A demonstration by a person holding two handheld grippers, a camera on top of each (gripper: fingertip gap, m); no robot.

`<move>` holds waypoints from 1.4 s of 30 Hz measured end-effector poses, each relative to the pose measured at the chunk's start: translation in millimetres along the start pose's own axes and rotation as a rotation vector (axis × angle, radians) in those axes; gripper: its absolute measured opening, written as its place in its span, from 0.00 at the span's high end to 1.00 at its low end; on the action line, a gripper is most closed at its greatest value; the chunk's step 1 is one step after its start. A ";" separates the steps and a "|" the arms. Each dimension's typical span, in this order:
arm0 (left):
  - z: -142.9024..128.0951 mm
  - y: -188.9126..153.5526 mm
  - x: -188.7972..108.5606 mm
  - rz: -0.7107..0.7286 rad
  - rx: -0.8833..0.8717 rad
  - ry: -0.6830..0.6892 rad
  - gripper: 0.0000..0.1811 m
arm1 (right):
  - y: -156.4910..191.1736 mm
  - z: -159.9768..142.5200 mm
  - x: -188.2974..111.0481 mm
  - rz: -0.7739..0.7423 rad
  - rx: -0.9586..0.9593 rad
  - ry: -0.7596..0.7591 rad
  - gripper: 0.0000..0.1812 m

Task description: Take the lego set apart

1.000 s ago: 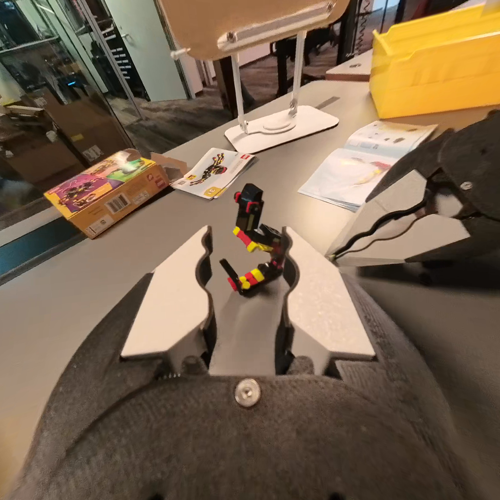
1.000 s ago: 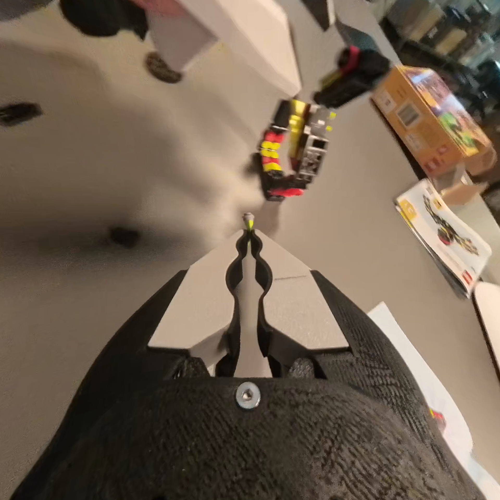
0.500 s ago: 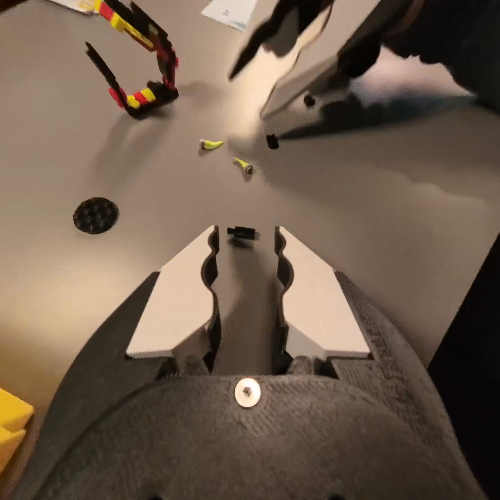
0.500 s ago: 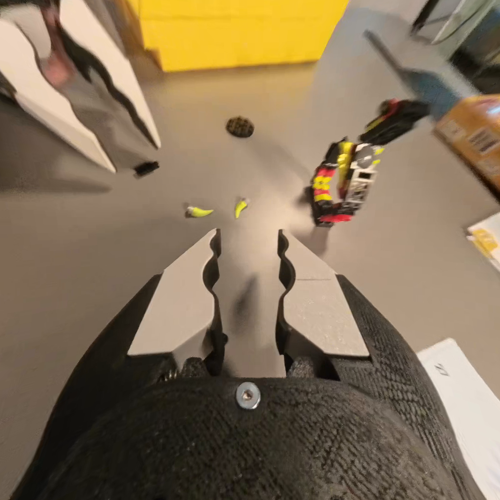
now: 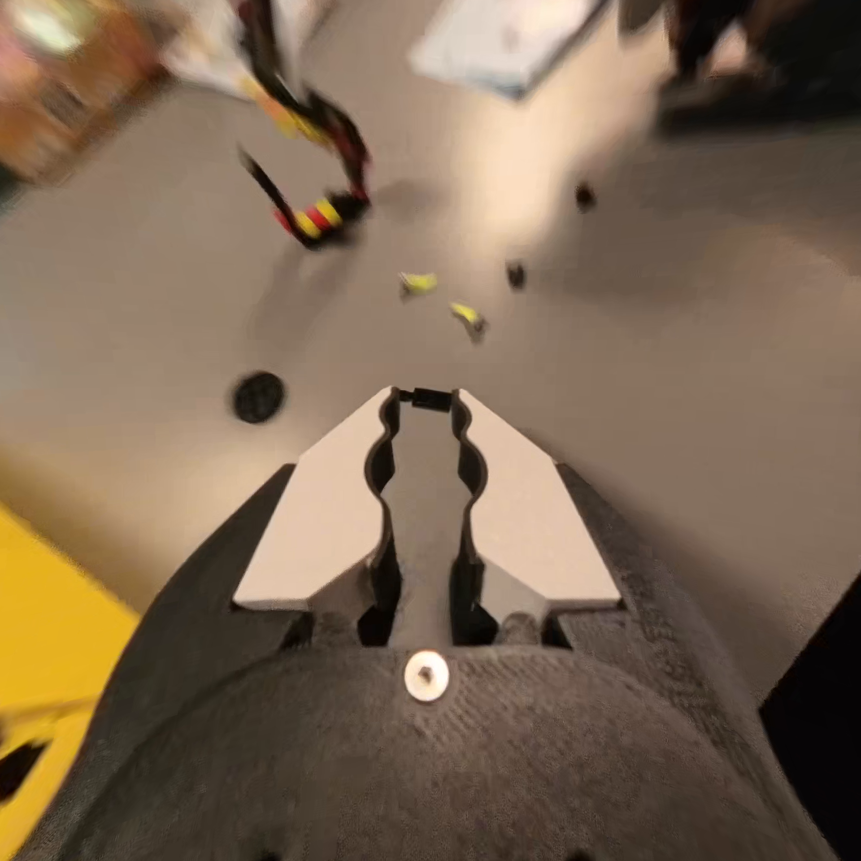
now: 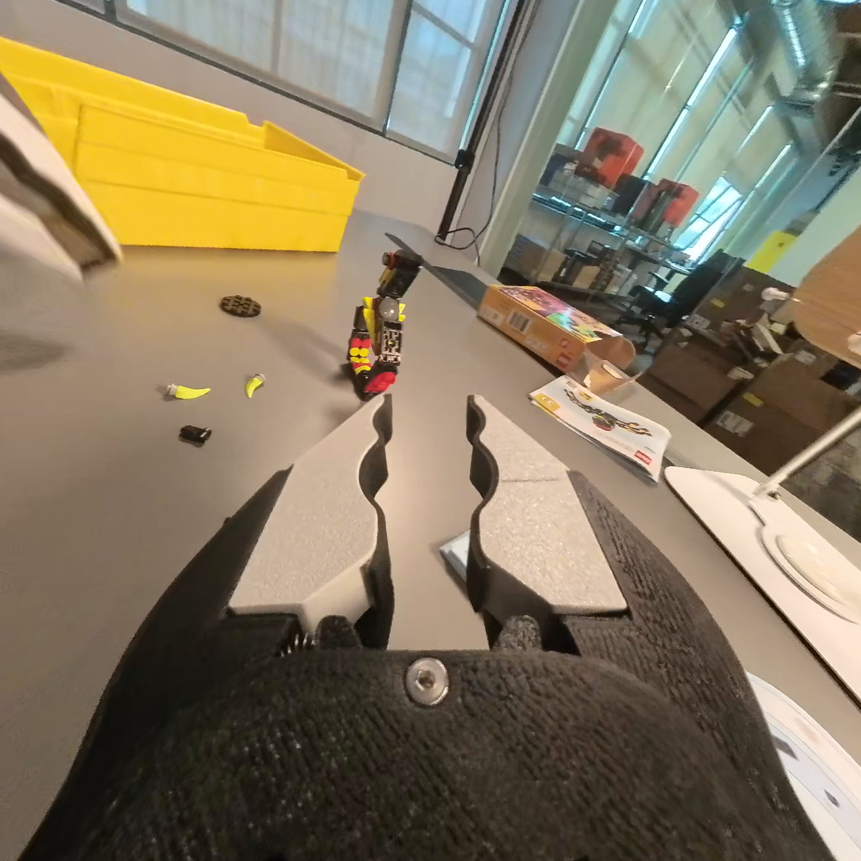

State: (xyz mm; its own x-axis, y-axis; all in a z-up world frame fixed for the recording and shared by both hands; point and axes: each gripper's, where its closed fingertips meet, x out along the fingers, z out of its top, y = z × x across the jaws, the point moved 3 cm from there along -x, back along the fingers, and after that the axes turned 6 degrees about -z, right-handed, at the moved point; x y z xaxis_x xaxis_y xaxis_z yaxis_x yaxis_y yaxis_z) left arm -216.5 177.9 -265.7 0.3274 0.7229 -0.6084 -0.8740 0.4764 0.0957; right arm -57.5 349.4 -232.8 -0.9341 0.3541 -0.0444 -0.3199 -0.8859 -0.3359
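- The left gripper [image 5: 425, 399] tilts down at the bench [image 5: 140, 326]; its jaws are clenched on a small black pin [image 5: 431, 399], pinched crosswise at the very tips.
- The right gripper [image 6: 426, 404] lies low, nearly level with the bench, pointing just right of the model [image 6: 379, 335]; its jaws are released, with nothing between them.
- Both grippers have pale grey, grainy fingers [image 6: 321, 522] with wavy black inner edges, set in a black ribbed shell with a steel screw.
- The model stands on the bench just beyond the right gripper's tips: a black, red and yellow studded body that rises in a curve to a black head.
- Loose parts lie left of it: two curved lime claws [image 6: 188, 392], a short black cylinder [image 6: 195, 433] near them, and a round studded black plate [image 6: 240, 306] farther back.
- A yellow plastic bin [image 6: 209, 186] sits behind them.
- An orange carton [image 6: 540, 326] with an open flap and a booklet [image 6: 601, 428] lie right of the model.
- The left view is blurred; detail there is hard to tell.
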 end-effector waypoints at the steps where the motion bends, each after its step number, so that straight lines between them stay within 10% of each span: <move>1: 17.6 10.3 -19.5 0.086 -0.024 -0.092 0.88 | -2.4 0.0 -0.2 -0.016 0.001 -0.003 0.84; 6: 26.3 106.0 -122.0 0.559 -0.281 -0.231 0.88 | -9.9 -0.4 0.1 -0.070 -0.005 -0.011 0.87; 13: -50.4 166.8 -118.9 0.591 -0.567 0.130 0.75 | -13.6 1.5 -2.1 -0.087 0.005 -0.037 0.89; 18: -17.4 133.2 -115.1 0.591 -0.556 0.097 0.78 | -13.4 1.5 -2.0 -0.093 -0.002 -0.037 0.89; 23: 41.5 58.6 -62.5 0.444 -0.256 -0.047 0.71 | -13.8 1.0 -1.4 -0.094 0.000 -0.032 0.88; 29: 0.4 75.1 26.8 0.277 -0.399 0.019 0.82 | -12.2 0.1 -0.2 -0.089 -0.012 -0.023 0.88; 42: -18.2 90.7 47.2 0.256 -0.472 0.073 0.84 | -11.8 -0.7 1.4 -0.088 -0.017 -0.015 0.88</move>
State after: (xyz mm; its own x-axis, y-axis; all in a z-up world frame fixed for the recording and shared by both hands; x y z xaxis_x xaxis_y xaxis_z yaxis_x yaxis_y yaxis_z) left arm -286.9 246.1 -300.0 0.0721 0.7415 -0.6670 -0.9944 0.0013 -0.1061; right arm -54.9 360.6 -229.6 -0.9048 0.4258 0.0000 -0.3983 -0.8463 -0.3538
